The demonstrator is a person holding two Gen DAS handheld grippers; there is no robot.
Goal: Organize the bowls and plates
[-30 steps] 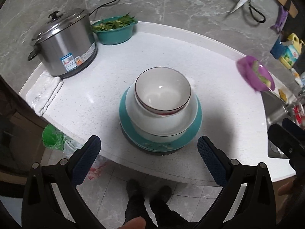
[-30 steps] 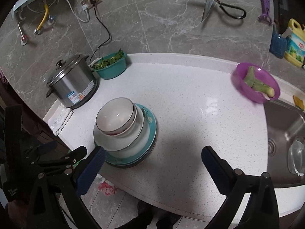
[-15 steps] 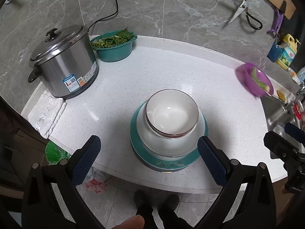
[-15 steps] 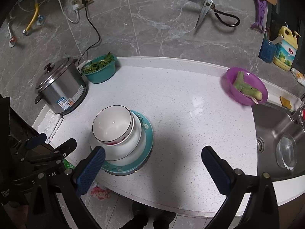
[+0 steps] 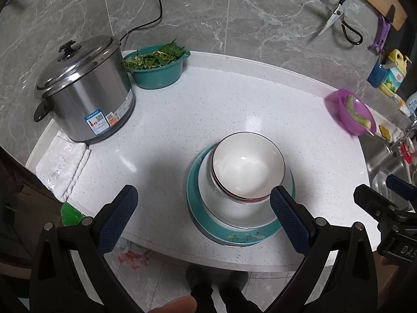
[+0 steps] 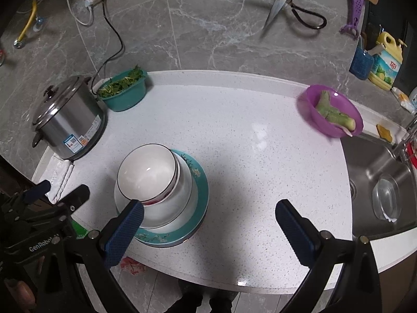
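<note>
A stack stands near the counter's front edge: a white bowl with a dark rim (image 5: 247, 167) on top, nested in a larger white bowl (image 5: 229, 211), on a teal plate (image 5: 234, 234). The stack also shows in the right wrist view, with the top bowl (image 6: 147, 172) and the teal plate (image 6: 200, 182). My left gripper (image 5: 203, 219) is open and empty, held above the front edge, its right finger over the stack. My right gripper (image 6: 208, 229) is open and empty, to the right of the stack.
A steel rice cooker (image 5: 83, 88) and a teal basin of greens (image 5: 156, 65) stand at the back left. A purple bowl of vegetables (image 6: 331, 112) sits by the sink (image 6: 378, 177). A white cloth (image 5: 62, 164) lies at the left edge.
Both grippers have drawn back and up from the stack. The left view has shifted left, so the stack now lies to its right. The stack has not moved.
</note>
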